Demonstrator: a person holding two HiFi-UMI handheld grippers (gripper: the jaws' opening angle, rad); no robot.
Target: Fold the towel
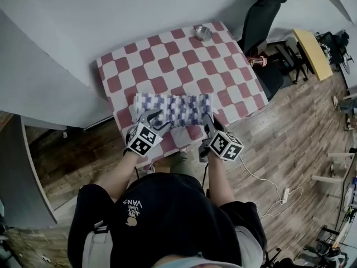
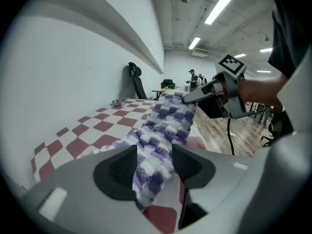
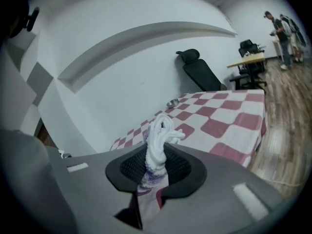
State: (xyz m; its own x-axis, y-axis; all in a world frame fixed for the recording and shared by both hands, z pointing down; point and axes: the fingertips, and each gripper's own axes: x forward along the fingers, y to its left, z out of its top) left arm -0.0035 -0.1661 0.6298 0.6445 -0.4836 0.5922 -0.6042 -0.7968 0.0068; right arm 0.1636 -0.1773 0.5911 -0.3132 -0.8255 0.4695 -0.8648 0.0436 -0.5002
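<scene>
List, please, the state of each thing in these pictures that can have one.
Purple-and-white checked fluffy towel: near edge held at both ends, the rest lying on the red-and-white checked table.
Left claw: closed on the towel.
Right claw: closed on the towel.
Small metal bowl: upright at the table's far edge, untouched.
Black office chair: upright, empty, beside the table.

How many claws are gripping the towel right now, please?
2. The left claw pinches the towel at its near left end; the right claw pinches its near right end.
</scene>
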